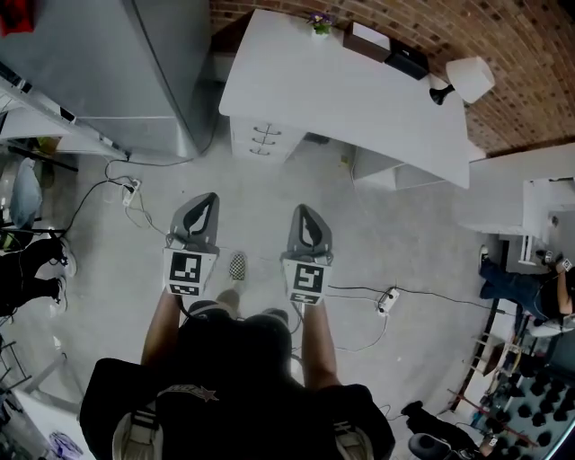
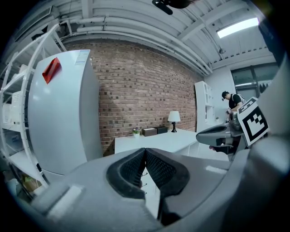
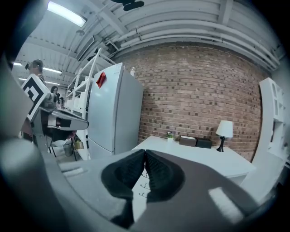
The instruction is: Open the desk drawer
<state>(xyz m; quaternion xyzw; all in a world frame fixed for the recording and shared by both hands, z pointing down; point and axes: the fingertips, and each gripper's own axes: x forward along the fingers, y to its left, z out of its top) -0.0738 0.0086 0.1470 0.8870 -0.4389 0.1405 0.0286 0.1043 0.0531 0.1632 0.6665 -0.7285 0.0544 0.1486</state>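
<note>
A white desk (image 1: 359, 99) stands against the brick wall, some way ahead of me. Its drawer unit (image 1: 260, 140) with three curved handles sits under the desk's left end, all drawers closed. My left gripper (image 1: 199, 214) and right gripper (image 1: 307, 226) are held side by side over the floor, well short of the desk, both pointing at it. Both are shut with nothing between the pads. In the left gripper view the desk (image 2: 158, 141) shows beyond the shut pads (image 2: 145, 168). In the right gripper view the drawer handles (image 3: 143, 183) peek out between the pads (image 3: 145, 171).
A tall grey refrigerator (image 1: 117, 72) stands left of the desk. A lamp (image 1: 465, 81), boxes (image 1: 386, 49) and a small plant (image 1: 319, 22) sit on the desk. Power strips and cables (image 1: 386, 299) lie on the floor. A white shelf unit (image 1: 539, 207) and a person (image 1: 526, 287) are at the right.
</note>
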